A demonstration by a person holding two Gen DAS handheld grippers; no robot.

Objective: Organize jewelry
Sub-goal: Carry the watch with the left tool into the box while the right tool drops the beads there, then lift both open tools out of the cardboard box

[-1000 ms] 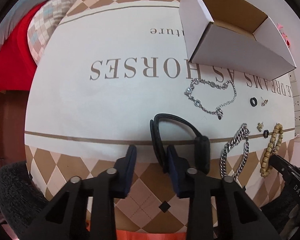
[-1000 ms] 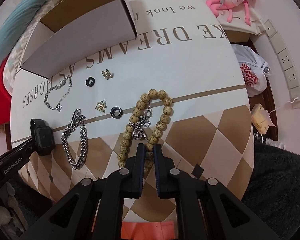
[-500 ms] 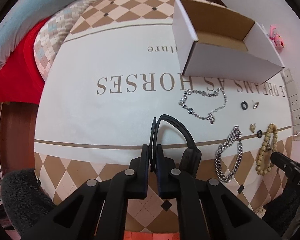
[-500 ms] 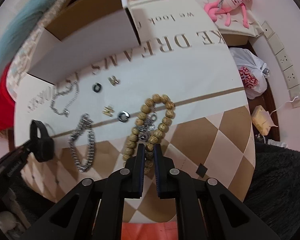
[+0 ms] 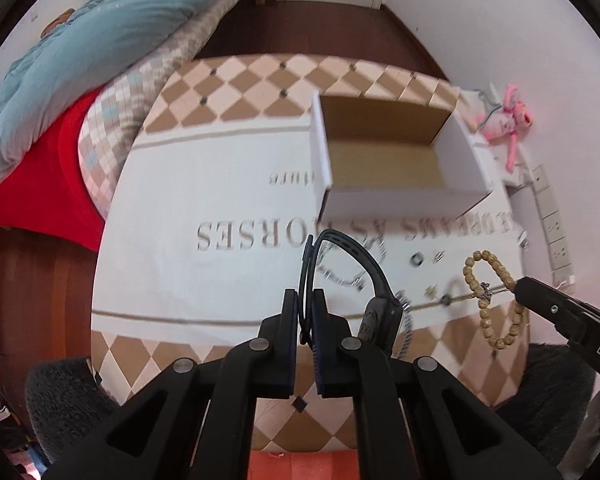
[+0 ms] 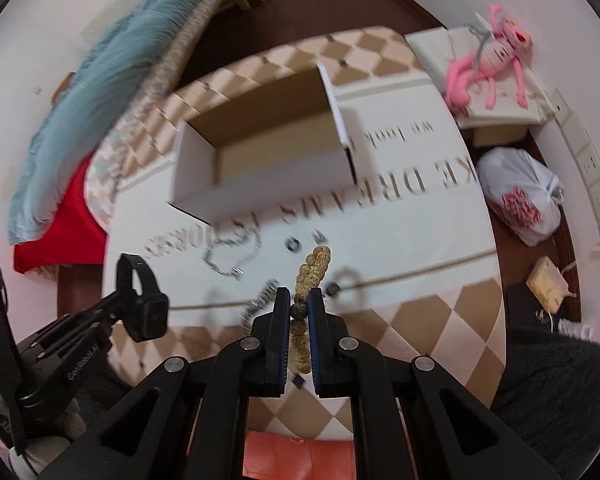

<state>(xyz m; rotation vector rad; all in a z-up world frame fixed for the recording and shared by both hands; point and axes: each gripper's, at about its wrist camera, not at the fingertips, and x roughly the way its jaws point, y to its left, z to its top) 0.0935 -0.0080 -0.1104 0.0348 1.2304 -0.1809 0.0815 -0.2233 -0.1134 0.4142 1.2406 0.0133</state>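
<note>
While both grippers are hanging above the round table with its tan-and-cream diamond cloth (image 5: pixel 148 344), each one is carrying something. The left gripper (image 5: pixel 307 312) is clamping its jaws tight on the strap of a black smartwatch with a rubbery band (image 5: pixel 374 280); the strap is looping up toward 12 o'clock and the watch body is dangling at about 3 o'clock of the fingertips. In the right wrist view that same watch (image 6: pixel 146 308) is showing at 9 o'clock, clear of the cloth.

The right gripper (image 6: pixel 300 308) is pinching a tan wooden bead bracelet (image 6: pixel 314 272) between its pads, with the beads running up toward 12 o'clock and down between the fingers. From the left camera the bracelet (image 5: pixel 496 300) is hanging as an open loop at 3 o'clock, off the tip of the right gripper.

The open white cardboard box with a brown inside (image 5: pixel 384 160) is sitting on the white lettered panel of the cloth at roughly 1 o'clock in the left view, and at 11 o'clock in the right view. Lying on the cloth between the box and the grippers: a thin silver chain bracelet (image 6: pixel 230 256), a chunky silver curb-link chain (image 5: pixel 407 328), a small black ring (image 6: pixel 293 245), plus a couple of little pieces too blurry to call. A pink plush toy (image 6: pixel 488 66) is lying off the table at 2 o'clock.
</note>
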